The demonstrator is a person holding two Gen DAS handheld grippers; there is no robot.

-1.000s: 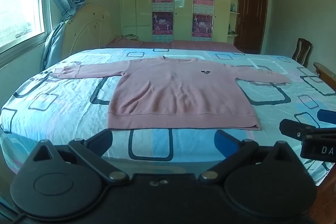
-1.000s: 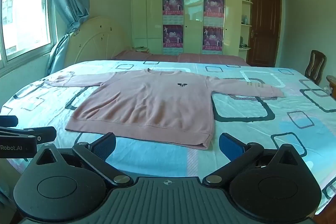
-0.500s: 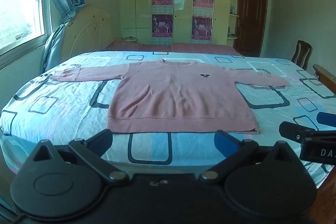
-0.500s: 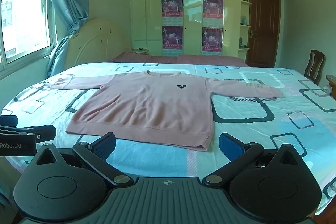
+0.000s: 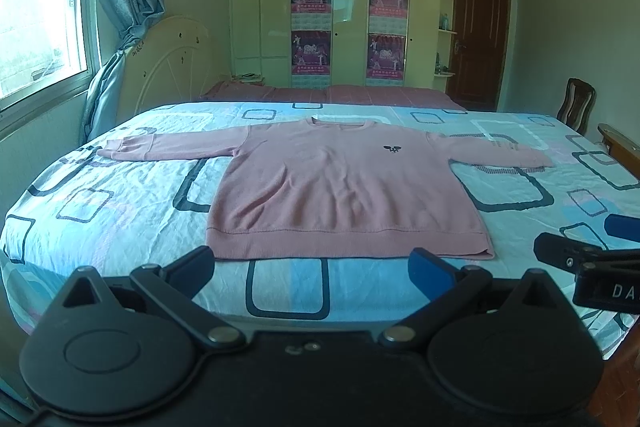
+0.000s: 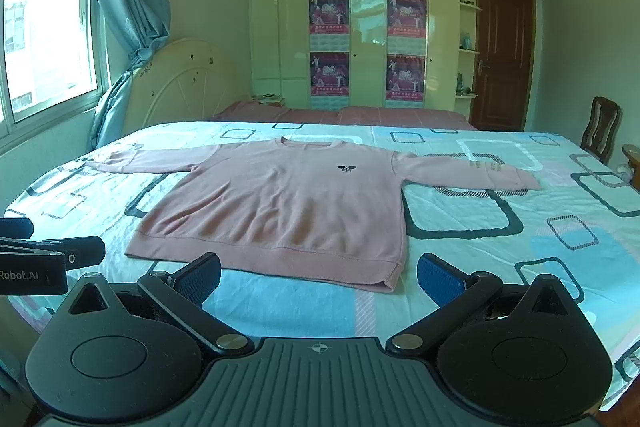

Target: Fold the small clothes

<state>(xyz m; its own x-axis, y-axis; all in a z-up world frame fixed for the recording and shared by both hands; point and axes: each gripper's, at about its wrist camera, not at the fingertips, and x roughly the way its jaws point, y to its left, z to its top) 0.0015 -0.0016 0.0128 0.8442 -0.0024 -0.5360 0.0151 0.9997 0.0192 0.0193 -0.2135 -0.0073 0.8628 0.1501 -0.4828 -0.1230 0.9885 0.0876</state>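
Observation:
A pink long-sleeved sweater (image 5: 340,187) lies flat and face up on the bed, sleeves spread to both sides, a small dark logo on its chest; it also shows in the right wrist view (image 6: 288,203). My left gripper (image 5: 312,263) is open and empty, just short of the sweater's hem, near the bed's front edge. My right gripper (image 6: 320,275) is open and empty, just short of the hem's right corner. The right gripper also shows at the right edge of the left wrist view (image 5: 592,251), and the left gripper at the left edge of the right wrist view (image 6: 48,251).
The bed (image 5: 120,211) has a light blue sheet with dark rectangle outlines. A cream headboard (image 5: 168,67) and a curtained window (image 5: 40,7) stand at the left. A wardrobe with posters (image 5: 348,27) and a door are behind. A wooden chair (image 5: 576,107) stands at the right.
Both views have risen slightly; the sweater sits a little lower in frame and closer to the fingers. The sweater has not moved, and both grippers stay open.

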